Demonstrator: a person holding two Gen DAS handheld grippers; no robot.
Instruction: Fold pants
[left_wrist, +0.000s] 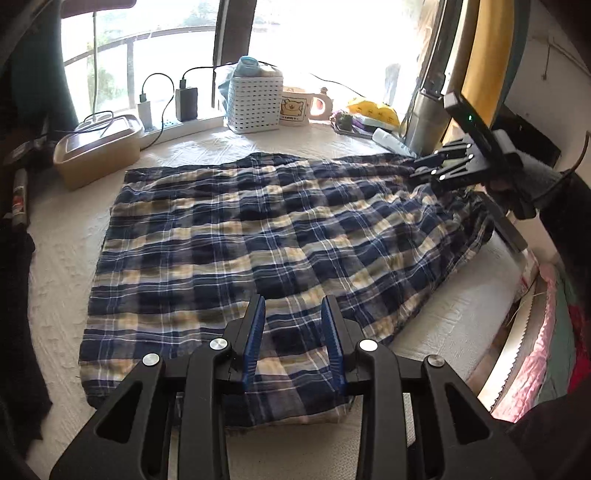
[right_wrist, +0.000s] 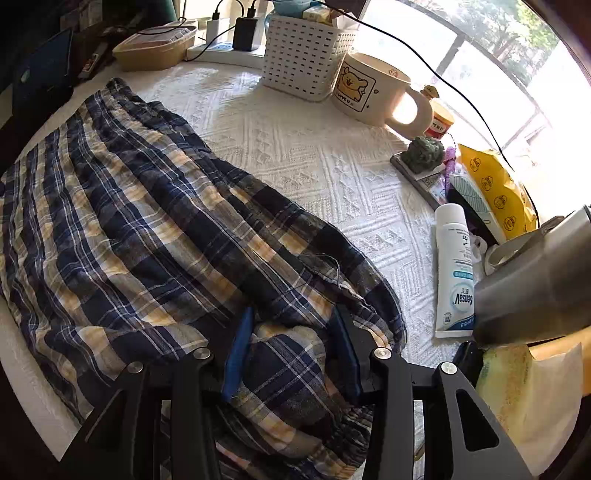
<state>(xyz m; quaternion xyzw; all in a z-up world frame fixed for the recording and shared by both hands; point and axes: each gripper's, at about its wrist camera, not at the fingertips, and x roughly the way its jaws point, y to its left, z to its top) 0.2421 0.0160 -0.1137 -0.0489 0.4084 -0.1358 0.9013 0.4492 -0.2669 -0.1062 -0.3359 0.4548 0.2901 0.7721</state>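
The left gripper (left_wrist: 293, 334), with its blue ribbed pads (left_wrist: 255, 339), stands with the jaws apart over the near edge of the navy, cream and white plaid cotton pants (left_wrist: 258, 229). Nothing is pinched between the pads; the cloth lies flat below them. The right gripper (right_wrist: 291, 354) has a raised bunch of the same plaid pants (right_wrist: 147, 221) between its two fingers, at the gathered waist end, and both fingers press against this bunch.

The pants lie spread out on the white textured cloth (right_wrist: 314, 155) that covers the table. In the left wrist view the right gripper (left_wrist: 439, 168) is at the far right end of the pants.

Beyond the pants stand a white perforated plastic basket (right_wrist: 306, 55) and a cream mug with a yellow bear (right_wrist: 373, 90). A white tube with blue print (right_wrist: 454, 269) lies just beside the pants.
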